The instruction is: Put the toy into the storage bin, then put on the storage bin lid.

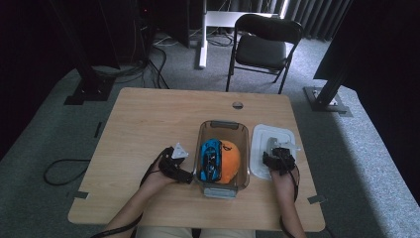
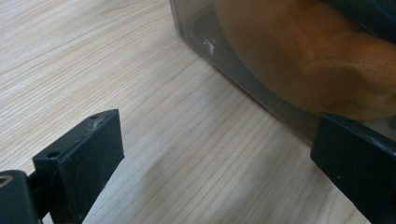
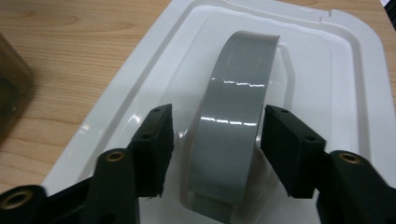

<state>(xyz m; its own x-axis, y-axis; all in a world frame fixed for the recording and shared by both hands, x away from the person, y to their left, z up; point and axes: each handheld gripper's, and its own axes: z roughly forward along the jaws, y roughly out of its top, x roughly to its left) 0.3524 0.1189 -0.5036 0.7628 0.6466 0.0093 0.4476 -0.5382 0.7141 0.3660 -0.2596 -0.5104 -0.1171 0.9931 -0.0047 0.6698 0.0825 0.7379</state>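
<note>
**Lid handle being straddled by right gripper, bin still uncovered**

Lid (image 1: 262,148) is lying flat on the table (image 1: 148,124), just to the right of the clear bin (image 1: 222,186), grey handle (image 3: 236,116) up.

Left to right: the left gripper (image 1: 185,174) is being held low against the bin's left wall, jaws spread wide with nothing between them; in the left gripper view bare wood is being framed between the two pads and the bin wall (image 2: 261,93) is sitting just beyond the right one. The bin is being left open, with a blue toy car (image 1: 210,158) and an orange plush (image 1: 229,161) packed side by side inside. The right gripper (image 3: 217,149) is being set over the lid's handle, jaws about half open and straddling the grey strap; a gap is showing at the left pad, contact at the right pad cannot be told.

Step judged: the grasp on the handle is being set up, lid not yet lifted. Next move is judged to call for the jaws being closed fully on the strap, then the lid being lifted, carried left and lowered squarely onto the bin rim, with the bin likely being steadied from the left.

Count: one bin, one lid, one handle, one car, one plush, two grippers.
</note>
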